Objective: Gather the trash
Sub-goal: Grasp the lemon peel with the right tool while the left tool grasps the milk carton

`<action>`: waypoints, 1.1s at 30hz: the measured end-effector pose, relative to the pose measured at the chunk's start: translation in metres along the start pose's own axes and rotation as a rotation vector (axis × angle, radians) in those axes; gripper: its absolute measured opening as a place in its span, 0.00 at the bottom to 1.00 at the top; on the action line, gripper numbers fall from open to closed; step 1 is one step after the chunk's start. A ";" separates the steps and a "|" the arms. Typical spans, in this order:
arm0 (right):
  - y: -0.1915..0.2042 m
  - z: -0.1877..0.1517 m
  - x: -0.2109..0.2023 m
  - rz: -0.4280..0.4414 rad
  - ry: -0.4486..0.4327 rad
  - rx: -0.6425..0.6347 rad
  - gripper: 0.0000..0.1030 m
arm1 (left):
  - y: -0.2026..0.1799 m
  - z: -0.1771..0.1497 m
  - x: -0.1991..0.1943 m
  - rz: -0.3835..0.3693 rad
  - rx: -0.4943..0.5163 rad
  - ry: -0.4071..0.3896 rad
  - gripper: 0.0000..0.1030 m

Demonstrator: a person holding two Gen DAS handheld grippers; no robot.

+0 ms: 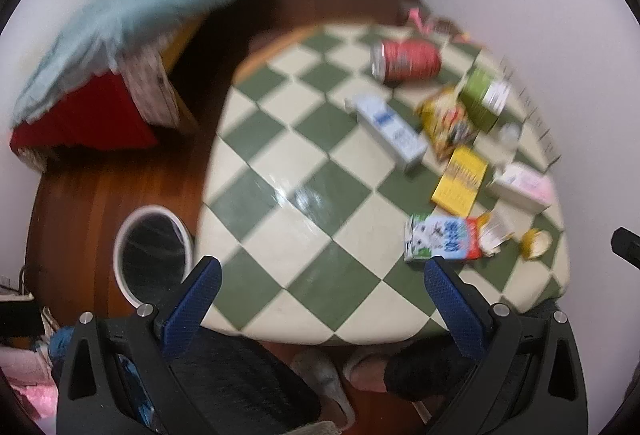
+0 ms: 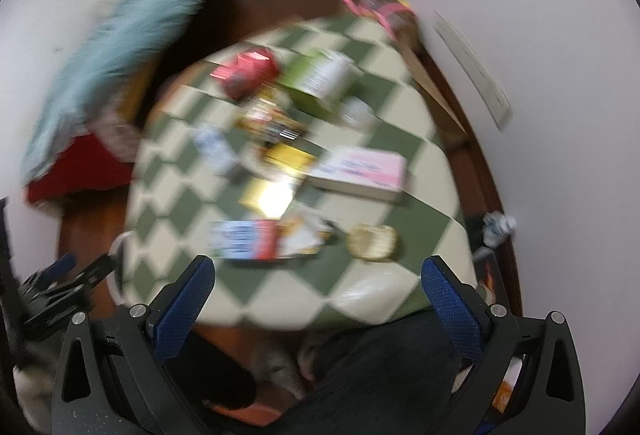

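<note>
Trash lies scattered on a green-and-cream checkered table [image 1: 280, 219]: a red can [image 1: 406, 59] on its side, a green can [image 1: 482, 97], a blue-white carton [image 1: 390, 131], a yellow snack bag [image 1: 446, 123], a yellow box [image 1: 460, 181], a pink box [image 1: 522, 187] and a blue-red milk carton [image 1: 442, 238]. My left gripper [image 1: 324, 271] hovers open and empty above the table's near edge. In the blurred right wrist view my right gripper [image 2: 320, 271] is open too, just short of the milk carton [image 2: 246, 239] and a small yellow cup [image 2: 372, 241].
A white round bin [image 1: 150, 255] stands on the wooden floor left of the table. Beyond it is a light blue cushion [image 1: 132, 23] over a red block [image 1: 80, 123]. White walls close the right side. A person's dark-clad legs and slippers [image 1: 320, 375] are below the table edge.
</note>
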State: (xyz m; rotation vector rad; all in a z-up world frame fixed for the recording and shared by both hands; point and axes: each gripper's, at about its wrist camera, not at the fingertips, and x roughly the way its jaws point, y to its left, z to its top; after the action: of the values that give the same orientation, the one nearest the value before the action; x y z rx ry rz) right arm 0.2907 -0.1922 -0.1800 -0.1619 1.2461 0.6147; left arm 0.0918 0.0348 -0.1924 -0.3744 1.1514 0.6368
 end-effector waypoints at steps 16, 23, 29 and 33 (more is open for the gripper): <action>-0.071 -0.007 0.133 -0.031 0.104 0.231 0.38 | -0.095 0.011 0.089 -0.147 0.048 0.215 1.00; -0.073 -0.013 0.139 -0.037 0.100 0.200 0.13 | -0.123 0.014 0.119 -0.142 0.075 0.271 1.00; -0.084 -0.014 0.128 -0.027 0.079 0.220 0.10 | -0.140 0.014 0.136 -0.126 0.091 0.276 1.00; -0.086 -0.013 0.123 -0.011 0.067 0.225 0.09 | -0.138 0.015 0.141 -0.107 0.081 0.249 0.88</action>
State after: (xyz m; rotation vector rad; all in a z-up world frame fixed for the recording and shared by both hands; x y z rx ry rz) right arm 0.3470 -0.2262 -0.3152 -0.0018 1.3681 0.4583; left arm 0.2282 -0.0243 -0.3236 -0.4522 1.3801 0.4572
